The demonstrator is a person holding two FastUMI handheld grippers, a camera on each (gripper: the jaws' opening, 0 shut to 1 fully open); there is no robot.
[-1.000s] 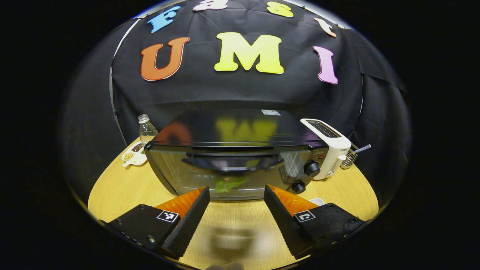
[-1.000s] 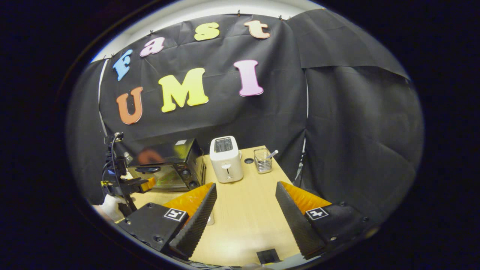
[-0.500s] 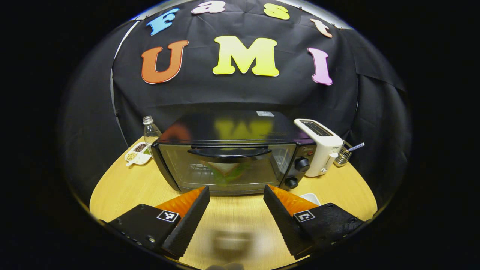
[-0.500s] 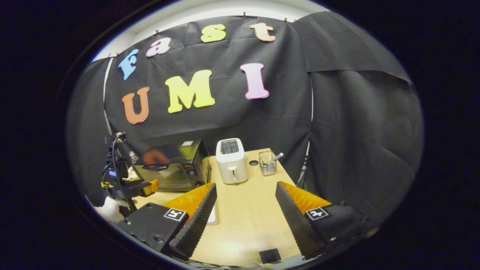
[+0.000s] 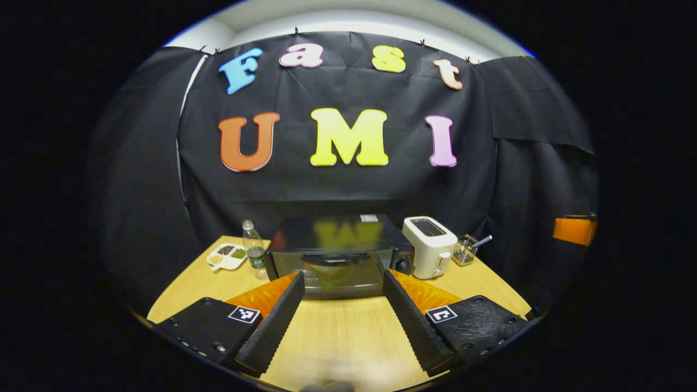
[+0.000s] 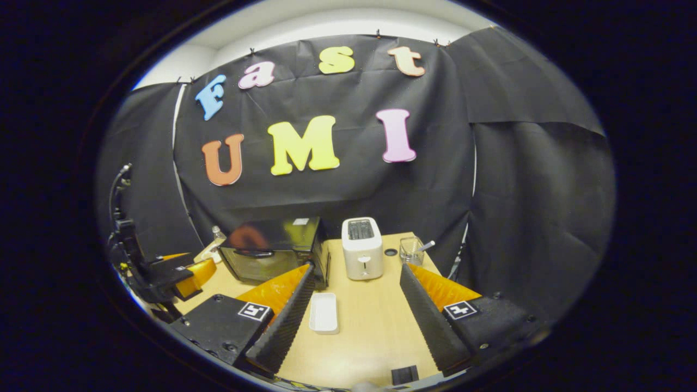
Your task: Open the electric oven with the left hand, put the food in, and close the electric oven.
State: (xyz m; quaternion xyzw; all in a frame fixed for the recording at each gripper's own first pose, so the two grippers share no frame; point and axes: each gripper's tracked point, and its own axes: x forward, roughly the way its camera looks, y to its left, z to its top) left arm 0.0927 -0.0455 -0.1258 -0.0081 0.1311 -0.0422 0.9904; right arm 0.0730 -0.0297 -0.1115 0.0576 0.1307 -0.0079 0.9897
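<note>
Now the left gripper (image 5: pixel 341 305) hangs over the wooden table (image 5: pixel 337 343), its two fingers spread wide with nothing between them. Straight ahead at twelve o'clock, well apart from the fingertips, stands the electric oven (image 5: pixel 337 256) with its door shut; something green, the food (image 5: pixel 328 280), shows dimly behind the glass, though what it is cannot be told. At two o'clock, just beside the oven, is a white toaster (image 5: pixel 430 253), and farther right a clear holder (image 5: pixel 465 250) with a utensil in it. At ten o'clock stand a water bottle (image 5: pixel 252 247) and a divided dish (image 5: pixel 227 256).

In the right gripper view the right gripper (image 6: pixel 356 305) also hovers over the table, fingers wide apart and holding nothing. A white empty tray (image 6: pixel 324 313) lies on the wood between its fingers, nearer the left one. The oven sits at eleven o'clock, the toaster at twelve. At nine o'clock the left gripper appears, off the oven.
</note>
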